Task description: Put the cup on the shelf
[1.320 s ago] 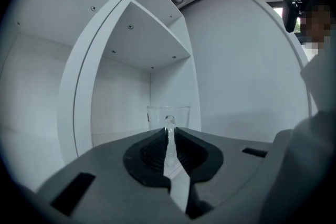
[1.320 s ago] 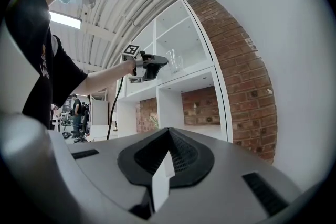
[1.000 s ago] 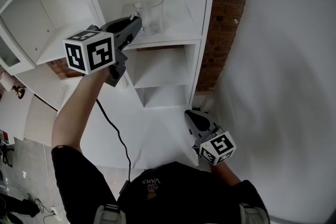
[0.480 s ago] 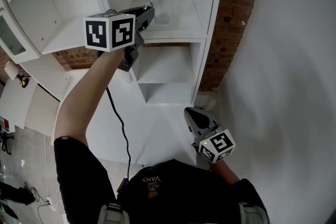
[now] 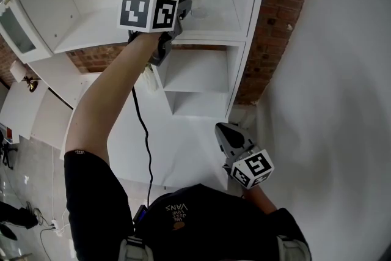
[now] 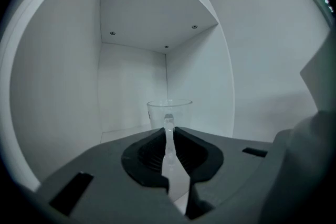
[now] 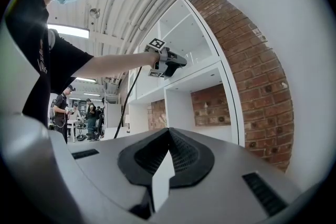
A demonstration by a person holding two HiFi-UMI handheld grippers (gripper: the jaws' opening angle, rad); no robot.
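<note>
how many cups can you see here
1. A clear glass cup in the upper right compartment of the white shelf unit, its handle clamped by the left gripper. Other compartments are only partly visible.

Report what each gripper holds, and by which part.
The left gripper pinches the clear cup by its handle. The right gripper is shut and holds nothing.

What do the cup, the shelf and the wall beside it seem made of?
The cup looks like clear glass or plastic: the shelf shows through it. The shelf seems smooth white-painted board, with screw heads. The wall is red brick with mortar joints.
</note>
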